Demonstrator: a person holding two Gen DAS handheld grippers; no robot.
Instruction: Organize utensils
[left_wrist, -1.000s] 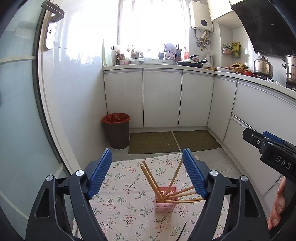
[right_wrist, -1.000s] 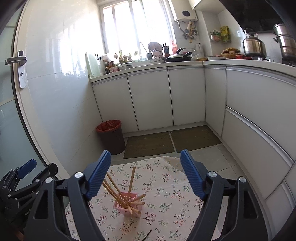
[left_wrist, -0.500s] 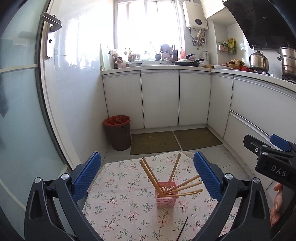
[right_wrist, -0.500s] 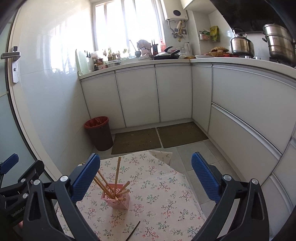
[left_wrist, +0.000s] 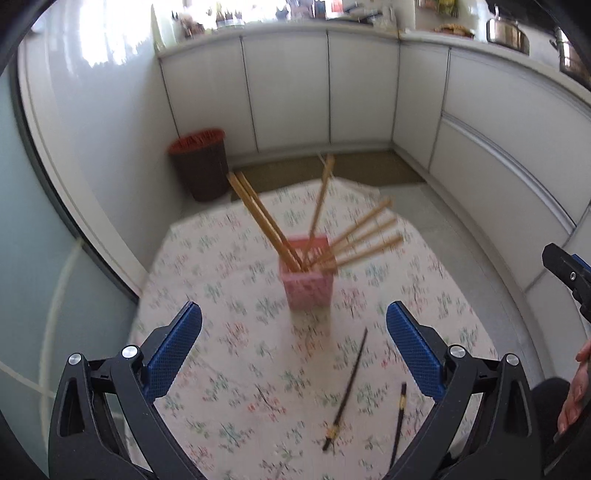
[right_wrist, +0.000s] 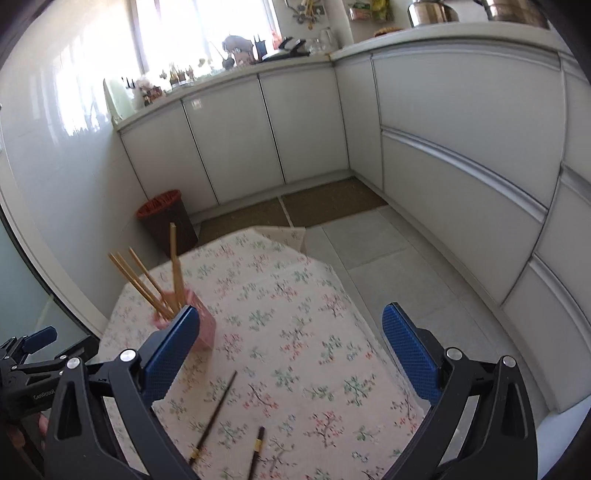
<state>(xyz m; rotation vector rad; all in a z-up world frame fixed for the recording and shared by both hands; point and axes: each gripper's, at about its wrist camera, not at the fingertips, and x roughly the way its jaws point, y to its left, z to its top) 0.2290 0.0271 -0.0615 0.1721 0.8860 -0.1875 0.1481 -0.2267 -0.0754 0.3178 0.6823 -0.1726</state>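
Now both tongs tip downward, so two dark chopsticks (left_wrist: 347, 387) come into view on the floral cloth (left_wrist: 229, 332) just beneath the left gripper (left_wrist: 293, 347) and right gripper (right_wrist: 290, 349), both wide and empty. Farther ahead stands the pink holder (left_wrist: 308, 284) with wooden chopsticks (left_wrist: 266, 221); pickup probably follows.

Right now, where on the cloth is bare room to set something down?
Free: the cloth right of the holder, out to its far edge. Crowded: the near strip, where two dark chopsticks lie.
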